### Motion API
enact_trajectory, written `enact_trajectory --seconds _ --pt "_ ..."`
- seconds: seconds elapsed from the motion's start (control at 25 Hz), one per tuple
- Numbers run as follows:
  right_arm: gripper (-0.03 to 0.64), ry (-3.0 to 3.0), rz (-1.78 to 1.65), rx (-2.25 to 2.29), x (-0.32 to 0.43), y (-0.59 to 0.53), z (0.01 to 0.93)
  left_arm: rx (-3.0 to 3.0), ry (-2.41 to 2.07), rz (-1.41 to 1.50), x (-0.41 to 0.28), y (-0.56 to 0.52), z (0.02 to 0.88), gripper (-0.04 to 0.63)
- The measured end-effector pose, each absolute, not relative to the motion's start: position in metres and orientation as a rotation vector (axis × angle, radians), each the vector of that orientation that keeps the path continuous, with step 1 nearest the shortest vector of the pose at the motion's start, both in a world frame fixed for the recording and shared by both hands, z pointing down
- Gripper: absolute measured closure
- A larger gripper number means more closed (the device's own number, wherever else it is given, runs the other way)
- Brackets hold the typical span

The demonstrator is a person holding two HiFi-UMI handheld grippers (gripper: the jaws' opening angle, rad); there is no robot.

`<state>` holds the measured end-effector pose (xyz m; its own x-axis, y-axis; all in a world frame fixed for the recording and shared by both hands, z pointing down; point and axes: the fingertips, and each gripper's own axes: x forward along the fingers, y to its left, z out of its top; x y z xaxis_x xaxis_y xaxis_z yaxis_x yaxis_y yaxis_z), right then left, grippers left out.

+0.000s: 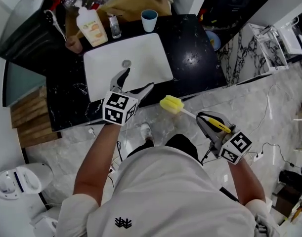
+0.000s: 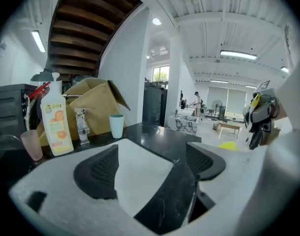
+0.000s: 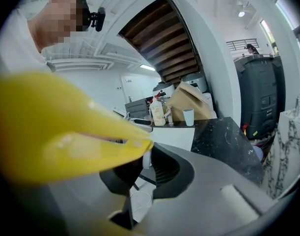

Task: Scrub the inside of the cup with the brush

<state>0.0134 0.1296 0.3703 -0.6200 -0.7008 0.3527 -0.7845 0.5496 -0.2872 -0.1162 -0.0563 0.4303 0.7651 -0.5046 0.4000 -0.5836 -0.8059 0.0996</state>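
The left gripper hangs over the front edge of the white sink, its jaws spread wide with nothing between them. Only the basin and the black counter show through the gap. The right gripper, well in front of the sink and off the counter, is clamped on the yellow brush, whose sponge head points toward the sink. The pale blue cup stands upright just behind the sink's back edge, untouched. A faucet and a soap bottle also stand behind the sink.
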Motion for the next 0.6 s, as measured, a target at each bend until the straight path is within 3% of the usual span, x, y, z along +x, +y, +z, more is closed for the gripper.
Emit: enact_trajectory --seconds 0.6 --pt "0.566 -2.616 0.620 1.127 0.051 0.032 0.377 2.622 -1.049 0.620 -0.064 -0.207 0.487 0.150"
